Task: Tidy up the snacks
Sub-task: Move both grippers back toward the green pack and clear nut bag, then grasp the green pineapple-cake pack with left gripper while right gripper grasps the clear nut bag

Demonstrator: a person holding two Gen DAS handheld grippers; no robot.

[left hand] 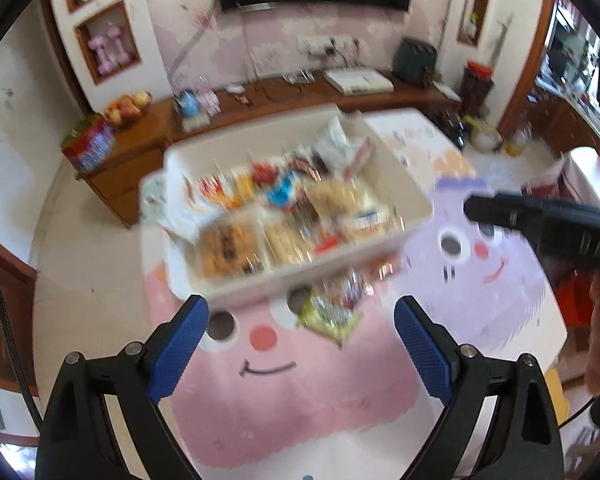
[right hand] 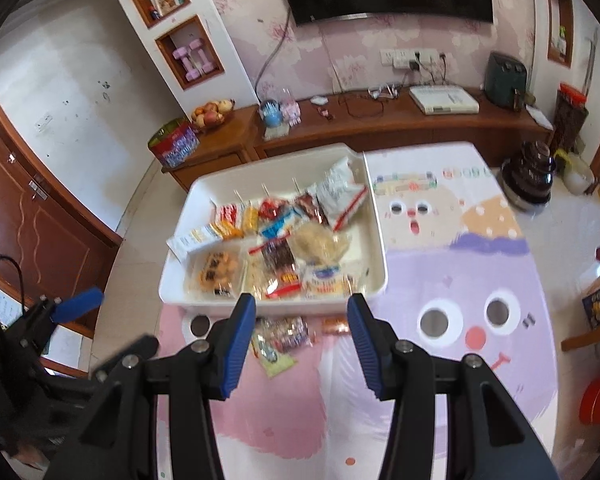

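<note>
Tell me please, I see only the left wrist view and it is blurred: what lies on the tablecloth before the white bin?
Observer: The right wrist view shows a shiny multicoloured packet close to the near wall of the white bin, with a green packet on its nearer side.
Operator: Is anything beside them?
Observer: A small orange packet lies just to their right.
Operator: Is the right gripper empty? I see one finger only.
Observer: Yes, the right gripper is open, with nothing between its fingers.
</note>
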